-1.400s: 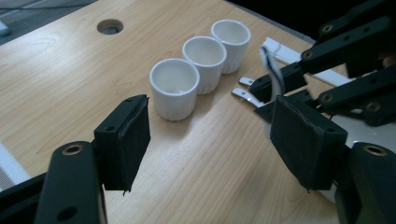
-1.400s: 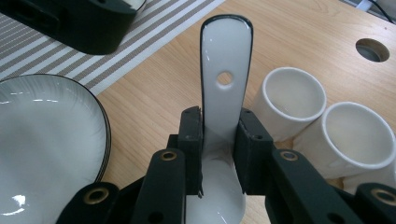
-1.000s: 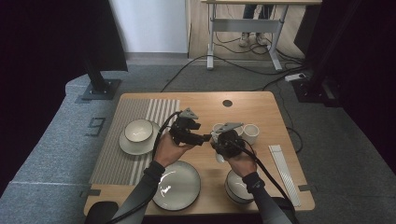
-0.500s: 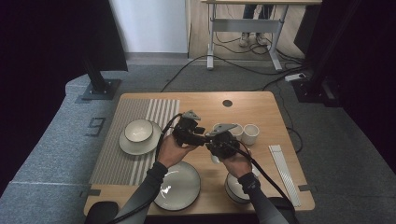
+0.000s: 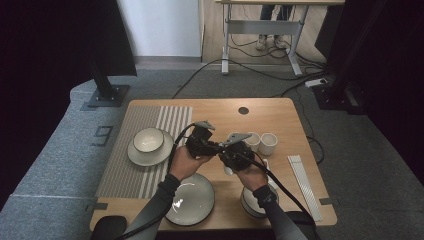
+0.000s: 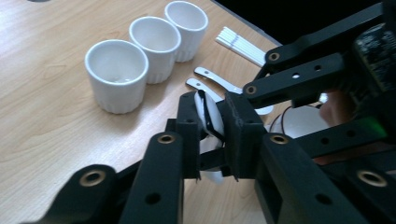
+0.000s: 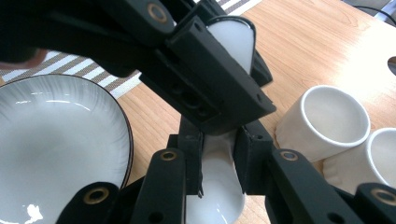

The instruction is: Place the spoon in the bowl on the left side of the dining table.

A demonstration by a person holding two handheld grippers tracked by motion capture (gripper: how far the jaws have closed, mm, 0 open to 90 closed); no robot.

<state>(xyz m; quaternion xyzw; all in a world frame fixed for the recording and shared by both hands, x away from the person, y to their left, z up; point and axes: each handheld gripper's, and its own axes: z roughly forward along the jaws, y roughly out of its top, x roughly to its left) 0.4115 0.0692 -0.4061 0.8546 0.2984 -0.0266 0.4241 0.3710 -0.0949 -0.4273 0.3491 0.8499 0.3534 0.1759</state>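
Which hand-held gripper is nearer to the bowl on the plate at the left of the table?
Left. The left hand-held gripper is just right of the bowl; the right hand-held gripper is farther right, beyond the left one.

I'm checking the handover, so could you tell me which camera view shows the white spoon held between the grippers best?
The right gripper view: the white spoon runs lengthwise, gripped by both the right gripper and the left gripper. The left gripper view shows it edge-on between jaws. In the high view it is mostly hidden under the hands.
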